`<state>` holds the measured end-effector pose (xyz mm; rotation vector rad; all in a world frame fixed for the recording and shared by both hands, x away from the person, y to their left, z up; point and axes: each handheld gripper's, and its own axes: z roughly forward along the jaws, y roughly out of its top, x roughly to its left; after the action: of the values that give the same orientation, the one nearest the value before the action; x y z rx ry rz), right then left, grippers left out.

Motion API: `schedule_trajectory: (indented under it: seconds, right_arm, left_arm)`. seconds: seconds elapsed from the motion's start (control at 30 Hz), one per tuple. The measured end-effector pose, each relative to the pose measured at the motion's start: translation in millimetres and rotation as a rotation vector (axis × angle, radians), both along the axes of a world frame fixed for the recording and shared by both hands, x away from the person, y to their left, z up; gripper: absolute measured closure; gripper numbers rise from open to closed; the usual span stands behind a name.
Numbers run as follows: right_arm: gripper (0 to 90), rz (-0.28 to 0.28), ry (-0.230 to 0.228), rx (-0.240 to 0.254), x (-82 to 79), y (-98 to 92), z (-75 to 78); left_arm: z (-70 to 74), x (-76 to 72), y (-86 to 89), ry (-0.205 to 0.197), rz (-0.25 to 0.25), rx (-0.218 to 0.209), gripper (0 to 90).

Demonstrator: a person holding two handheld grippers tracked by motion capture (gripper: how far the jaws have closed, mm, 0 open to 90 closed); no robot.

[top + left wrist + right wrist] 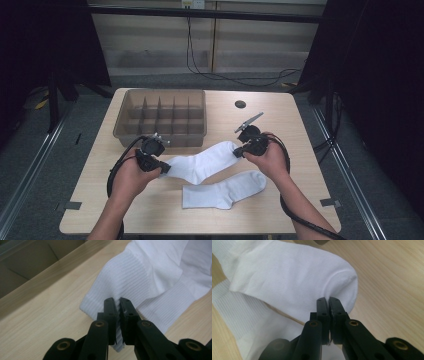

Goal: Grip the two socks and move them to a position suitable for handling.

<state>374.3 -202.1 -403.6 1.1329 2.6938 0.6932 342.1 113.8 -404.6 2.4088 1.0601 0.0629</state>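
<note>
Sock (202, 161) spans between my tongs, long axis hand to hand: left gripper (161, 167) clamped on cuff, right gripper (239, 152) clamped on toe; second sock (225, 191) on the table (280, 115) just below, nearer me.

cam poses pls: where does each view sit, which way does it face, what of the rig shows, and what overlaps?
High view: above the person's side, facing forward and down on the table; both forearms, left gripper, right gripper.
Left gripper view: along its jaws, clamped on the upper sock at the ribbed cuff.
Right gripper view: along its jaws, pinching that sock's toe.
Shared: all three show the upper sock; the lower sock lies below.
</note>
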Motion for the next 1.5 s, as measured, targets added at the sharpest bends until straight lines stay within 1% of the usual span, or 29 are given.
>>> schedule_trajectory:
  seconds: [0.03,0.17,0.23,0.3,0.37,0.47,0.5,0.57,0.63,0.73,0.77,0.8,0.87,0.9,0.93,0.97,1.03,1.07,1.1,1.2,1.37,1.5]
  right_arm:
    - [87.8,-0.001,0.000,-0.002,-1.5,-3.3,0.4]
    - [87.9,-0.004,-0.004,0.004,-9.3,-16.5,3.3]
    - [87.8,-0.011,0.000,0.003,-13.3,-23.5,3.7]
    - [87.8,-0.016,0.005,0.004,-19.5,-31.9,4.6]
    - [87.8,-0.017,0.009,0.006,-25.7,-38.6,5.1]
    - [87.8,-0.018,0.017,0.002,-35.0,-48.0,3.7]
    - [87.8,-0.020,0.021,0.001,-37.9,-50.9,2.3]
    - [87.7,-0.023,0.026,-0.003,-42.8,-55.4,-0.8]
    - [87.7,-0.021,0.042,-0.011,-48.1,-59.3,-6.5]
    - [87.6,-0.022,0.059,-0.032,-52.3,-61.6,-15.6]
    - [87.6,-0.022,0.069,-0.039,-53.1,-62.5,-20.4]
    - [87.6,-0.021,0.075,-0.045,-53.2,-63.3,-24.3]
    - [87.5,-0.029,0.095,-0.052,-53.1,-63.8,-32.4]
    - [87.5,-0.029,0.098,-0.057,-52.9,-64.0,-35.0]
    - [87.5,-0.028,0.105,-0.061,-52.5,-64.1,-38.3]
    - [87.5,-0.030,0.110,-0.068,-52.4,-64.2,-41.3]
    - [87.5,-0.030,0.119,-0.073,-52.2,-64.1,-45.7]
    - [87.4,-0.032,0.120,-0.077,-52.1,-63.8,-47.7]
    - [87.4,-0.033,0.121,-0.081,-51.9,-63.6,-48.9]
    - [87.4,-0.029,0.126,-0.089,-51.7,-62.5,-51.2]
    - [87.1,-0.025,0.131,-0.102,-49.6,-59.3,-55.3]
    - [87.1,-0.030,0.136,-0.098,-45.9,-53.8,-57.5]
  left_arm:
    - [-0.2,-0.7,-2.4,0.007,0.001,-0.003,84.6]
    - [0.5,-3.7,-14.1,0.012,-0.033,-0.005,84.5]
    - [0.5,-5.6,-19.6,0.023,-0.042,-0.010,84.5]
    - [0.5,-6.6,-24.6,0.030,-0.065,-0.009,84.5]
    - [-0.1,-8.4,-29.9,0.035,-0.079,-0.010,84.5]
    - [-4.0,-12.3,-38.6,0.042,-0.102,-0.001,84.5]
    - [-6.5,-14.1,-42.0,0.051,-0.110,-0.003,84.5]
    - [-11.9,-17.5,-48.4,0.060,-0.134,0.010,84.4]
    - [-18.1,-20.1,-54.3,0.065,-0.150,0.029,84.4]
    - [-29.6,-22.5,-61.6,0.083,-0.163,0.050,84.4]
    - [-33.9,-23.2,-63.8,0.082,-0.165,0.058,84.3]
    - [-37.4,-23.2,-65.1,0.095,-0.178,0.073,84.3]
    - [-43.7,-24.0,-67.8,0.101,-0.175,0.077,84.3]
    - [-46.6,-24.4,-68.9,0.111,-0.178,0.079,84.3]
    - [-48.7,-24.2,-69.7,0.109,-0.185,0.084,84.2]
    - [-50.2,-24.7,-70.7,0.109,-0.180,0.083,84.1]
    - [-52.1,-24.7,-71.7,0.117,-0.189,0.094,84.1]
    - [-52.6,-25.0,-72.3,0.115,-0.183,0.093,84.1]
    - [-52.8,-24.5,-72.3,0.116,-0.191,0.099,84.1]
    - [-54.0,-24.4,-72.5,0.119,-0.187,0.099,84.0]
    - [-56.1,-24.6,-73.5,0.103,-0.193,0.114,84.0]
    - [-55.8,-20.1,-69.4,0.088,-0.174,0.143,83.9]
